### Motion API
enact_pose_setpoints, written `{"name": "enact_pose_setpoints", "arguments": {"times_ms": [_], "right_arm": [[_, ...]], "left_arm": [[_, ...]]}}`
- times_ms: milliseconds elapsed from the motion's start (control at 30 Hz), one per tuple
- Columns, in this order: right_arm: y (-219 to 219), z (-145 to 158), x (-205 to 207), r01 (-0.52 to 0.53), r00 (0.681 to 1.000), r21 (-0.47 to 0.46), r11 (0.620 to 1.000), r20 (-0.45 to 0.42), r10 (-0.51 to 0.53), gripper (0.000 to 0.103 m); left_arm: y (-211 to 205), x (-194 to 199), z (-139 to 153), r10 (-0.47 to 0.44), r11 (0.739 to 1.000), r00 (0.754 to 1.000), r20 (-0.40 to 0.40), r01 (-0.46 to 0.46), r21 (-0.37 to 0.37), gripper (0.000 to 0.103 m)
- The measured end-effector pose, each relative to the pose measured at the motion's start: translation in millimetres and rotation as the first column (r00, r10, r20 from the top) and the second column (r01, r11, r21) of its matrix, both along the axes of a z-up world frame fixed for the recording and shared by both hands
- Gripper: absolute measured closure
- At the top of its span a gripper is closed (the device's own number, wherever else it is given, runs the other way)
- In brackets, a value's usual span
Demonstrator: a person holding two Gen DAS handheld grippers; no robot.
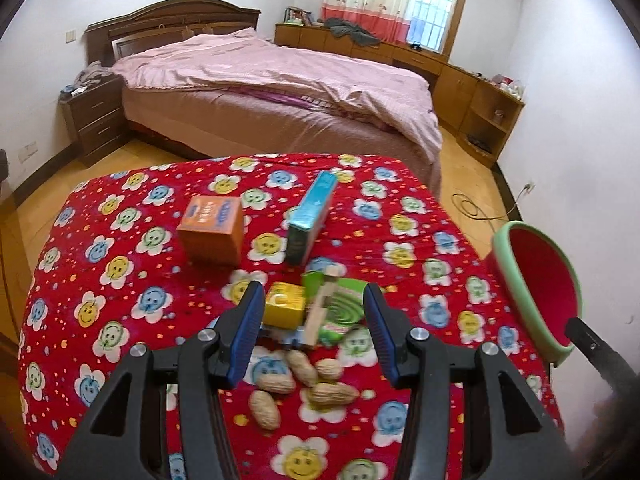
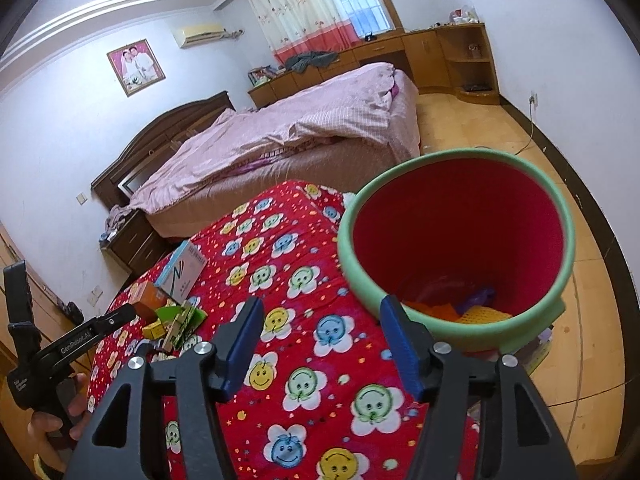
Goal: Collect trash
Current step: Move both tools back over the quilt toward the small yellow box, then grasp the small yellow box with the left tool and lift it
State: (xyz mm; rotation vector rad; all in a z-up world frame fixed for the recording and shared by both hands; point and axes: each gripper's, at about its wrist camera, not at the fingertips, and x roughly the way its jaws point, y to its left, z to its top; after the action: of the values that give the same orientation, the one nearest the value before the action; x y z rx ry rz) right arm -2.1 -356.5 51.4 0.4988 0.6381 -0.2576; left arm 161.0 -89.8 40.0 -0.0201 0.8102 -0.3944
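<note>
Tan peanut shells point(image 1: 304, 380) lie scattered under the left hand-held gripper point(image 1: 312, 332), its jaws apart and empty.

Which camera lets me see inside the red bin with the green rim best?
The right wrist view: the round red bin with the green rim faces the camera, showing orange and purple scraps at its bottom. The left wrist view catches only its side at the right edge, contents hidden.

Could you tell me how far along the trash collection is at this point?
Early. Done: a few scraps lie in the bin. In hand: nothing; the left claw is open above the yellow box, and the right claw is empty. Left: peanuts, orange box, blue box.
</note>
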Motion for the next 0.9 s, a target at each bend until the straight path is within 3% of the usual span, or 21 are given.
{"name": "enact_pose_setpoints", "arguments": {"times_ms": [667,800,900], "right_arm": [[12,-27,30,-0.038,0.995,0.011,0.999,-0.088,0.039,0.040],[12,-29,31,-0.042,0.995,0.015,0.999,-0.095,0.044,0.040],[12,-30,32,-0.045,0.994,0.017,0.999,-0.097,0.047,0.040]], "left_arm": [[0,34,-44,-0.024,0.998,0.996,-0.081,0.029,0.056,0.052],[0,36,-47,-0.036,0.998,0.995,-0.090,0.040,0.043,0.072],[2,36,-47,-0.037,0.999,0.994,-0.098,0.040,0.025,0.074]]}}
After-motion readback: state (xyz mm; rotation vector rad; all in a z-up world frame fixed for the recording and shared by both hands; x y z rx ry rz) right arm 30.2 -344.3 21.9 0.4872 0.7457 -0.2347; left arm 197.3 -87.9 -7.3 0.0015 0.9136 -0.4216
